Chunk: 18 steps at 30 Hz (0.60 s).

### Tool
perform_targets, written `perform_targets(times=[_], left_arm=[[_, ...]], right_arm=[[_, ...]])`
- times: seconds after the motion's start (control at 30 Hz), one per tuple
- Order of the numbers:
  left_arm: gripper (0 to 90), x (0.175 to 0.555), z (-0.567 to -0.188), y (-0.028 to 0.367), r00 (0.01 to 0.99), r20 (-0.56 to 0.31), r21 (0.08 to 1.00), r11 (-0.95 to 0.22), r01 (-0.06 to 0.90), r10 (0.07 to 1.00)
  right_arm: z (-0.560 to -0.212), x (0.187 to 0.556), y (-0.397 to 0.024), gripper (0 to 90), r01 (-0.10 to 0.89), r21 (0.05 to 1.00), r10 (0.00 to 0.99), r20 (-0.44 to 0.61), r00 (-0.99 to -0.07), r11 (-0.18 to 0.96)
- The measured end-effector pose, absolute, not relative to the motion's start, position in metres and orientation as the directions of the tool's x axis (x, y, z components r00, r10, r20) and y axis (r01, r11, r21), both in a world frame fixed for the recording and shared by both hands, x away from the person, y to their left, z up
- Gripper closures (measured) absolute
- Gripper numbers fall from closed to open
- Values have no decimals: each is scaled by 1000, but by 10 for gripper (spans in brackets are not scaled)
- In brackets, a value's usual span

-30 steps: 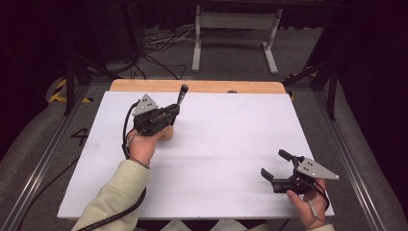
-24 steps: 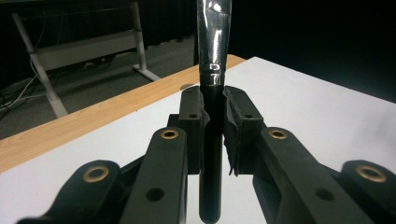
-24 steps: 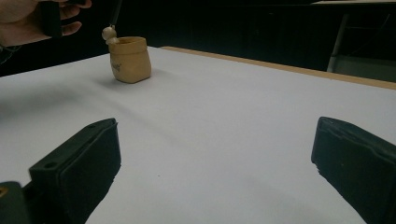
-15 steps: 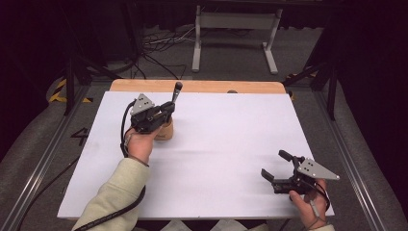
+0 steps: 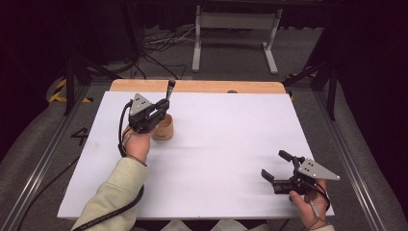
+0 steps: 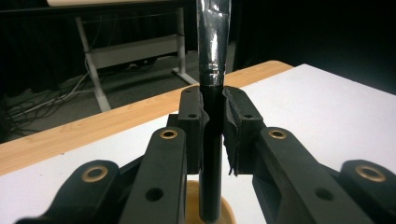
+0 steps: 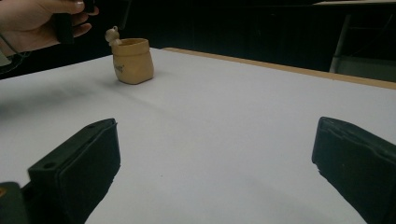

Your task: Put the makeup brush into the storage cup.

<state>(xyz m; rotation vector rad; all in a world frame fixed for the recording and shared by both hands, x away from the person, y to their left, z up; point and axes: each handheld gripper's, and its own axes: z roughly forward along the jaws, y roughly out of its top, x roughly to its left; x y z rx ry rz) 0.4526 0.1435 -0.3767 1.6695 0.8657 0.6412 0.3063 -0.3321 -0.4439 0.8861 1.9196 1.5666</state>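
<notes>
A small tan cup point(image 5: 163, 129) stands on the white table sheet point(image 5: 226, 144) at the back left. My left gripper point(image 5: 163, 107) hovers over it, shut on a black rod point(image 5: 170, 89) that stands nearly upright. In the left gripper view the pads point(image 6: 236, 116) clamp the rod point(image 6: 212, 42) mid-length, and its lower end hangs over the cup's mouth point(image 6: 224, 212). My right gripper point(image 5: 275, 166) rests near the front right, open, with nothing between its jaws. The right gripper view looks across the sheet between the right gripper's point(image 7: 215, 158) jaws to the cup point(image 7: 133, 60).
A wooden table edge point(image 5: 207, 86) runs along the back of the sheet. Beyond it are a white metal stand point(image 5: 235, 29) and cables on the floor. A hand point(image 7: 37, 18) shows above the cup. Bare sheet lies between the two grippers.
My left gripper has drifted a little to the left with the rod, uncovering more of the cup. The right gripper has stayed put.
</notes>
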Motion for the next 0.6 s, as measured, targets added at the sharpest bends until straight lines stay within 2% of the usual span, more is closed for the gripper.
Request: perform_targets(times=[0.6], left_arm=[[785, 457, -391, 152, 554, -28, 960, -132, 248, 832]], right_arm=[[-444, 306, -332, 8, 171, 978, 749, 23, -662, 121]])
